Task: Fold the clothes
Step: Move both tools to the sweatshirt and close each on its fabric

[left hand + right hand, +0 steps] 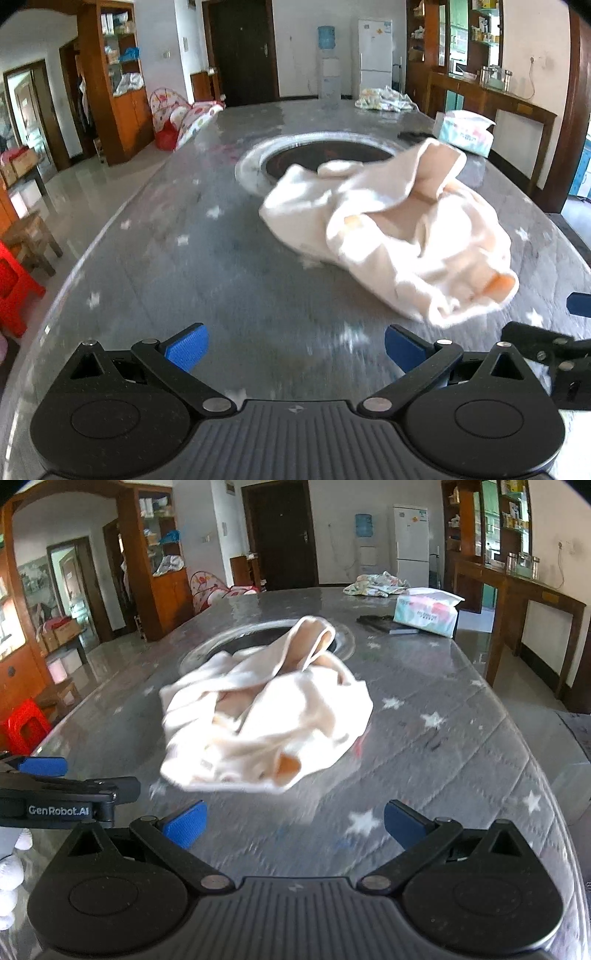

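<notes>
Left tongs [295, 349] and right tongs [294, 825] both spread wide, gripping nothing; crumpled cream garment [266, 716] lies on table [461, 746] just ahead, apart from both

a tissue pack [426, 613] sits near a dark phone [386, 624] on the star-patterned table [461, 746].

Home dining room, stone table [155, 280], fridge [375, 55], water dispenser [328, 62], wooden shelves [114, 74]
</notes>
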Available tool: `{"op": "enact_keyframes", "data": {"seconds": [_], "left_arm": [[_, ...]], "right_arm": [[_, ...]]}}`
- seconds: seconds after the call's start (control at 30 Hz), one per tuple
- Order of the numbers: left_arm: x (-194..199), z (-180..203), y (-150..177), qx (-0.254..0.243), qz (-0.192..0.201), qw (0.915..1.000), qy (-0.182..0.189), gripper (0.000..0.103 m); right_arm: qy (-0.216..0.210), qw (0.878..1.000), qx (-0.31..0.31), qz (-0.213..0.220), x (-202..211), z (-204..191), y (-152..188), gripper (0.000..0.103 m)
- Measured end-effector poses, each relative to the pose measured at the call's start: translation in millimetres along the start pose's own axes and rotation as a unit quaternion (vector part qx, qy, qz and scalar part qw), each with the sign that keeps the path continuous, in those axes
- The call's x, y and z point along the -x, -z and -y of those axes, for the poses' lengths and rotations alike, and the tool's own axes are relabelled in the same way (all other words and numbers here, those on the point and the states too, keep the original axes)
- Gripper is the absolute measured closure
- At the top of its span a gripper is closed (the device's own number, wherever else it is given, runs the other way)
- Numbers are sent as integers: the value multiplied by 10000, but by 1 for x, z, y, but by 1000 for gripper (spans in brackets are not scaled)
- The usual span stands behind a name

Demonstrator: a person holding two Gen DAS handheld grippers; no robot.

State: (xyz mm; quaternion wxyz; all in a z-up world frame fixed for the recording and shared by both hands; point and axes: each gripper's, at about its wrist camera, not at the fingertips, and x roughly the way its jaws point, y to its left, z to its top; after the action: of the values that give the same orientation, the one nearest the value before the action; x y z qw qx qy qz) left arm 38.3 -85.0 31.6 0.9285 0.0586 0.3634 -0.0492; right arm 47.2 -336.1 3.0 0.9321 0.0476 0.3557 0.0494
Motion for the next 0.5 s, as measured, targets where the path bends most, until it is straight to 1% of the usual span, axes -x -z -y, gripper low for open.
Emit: {"op": "enact_keyframes", "data": {"seconds": [0.07,0.17,0.2,0.27,0.3,0.37,0.4,0.43,0.5], "left_arm": [[-5,-1,-10,3,82,10000,22,0],[-14,-5,-26,132,146,9997,155,0],[-18,-6,-31,137,166,9996,200,1],[-26,-7,-41,138,204,9993,287,1],[-31,-7,-45,112,217,9992,319,4],[-40,-6,-55,55,242,9990,384,10],[-45,-5,-58,11,255,9988,414,15],[-50,-4,-62,-37,262,9987,443,19],[-60,-2,-67,-145,238,9984,497,23]], "right_arm": [[-47,10000,-61,23,-5,5,-10,2],[-45,9999,-88,53,-14,12,-22,8],[-49,9999,-112,46,-19,15,-26,11],[-64,9998,-186,23,-26,20,-33,13],[-82,9997,-216,10,-31,23,-36,16],[-54,9997,-224,2,-39,27,-41,17],[-44,9998,-214,2,-43,30,-44,20],[-59,9998,-212,4,-47,32,-47,21],[-93,9996,-280,-24,-55,38,-52,24]]}}
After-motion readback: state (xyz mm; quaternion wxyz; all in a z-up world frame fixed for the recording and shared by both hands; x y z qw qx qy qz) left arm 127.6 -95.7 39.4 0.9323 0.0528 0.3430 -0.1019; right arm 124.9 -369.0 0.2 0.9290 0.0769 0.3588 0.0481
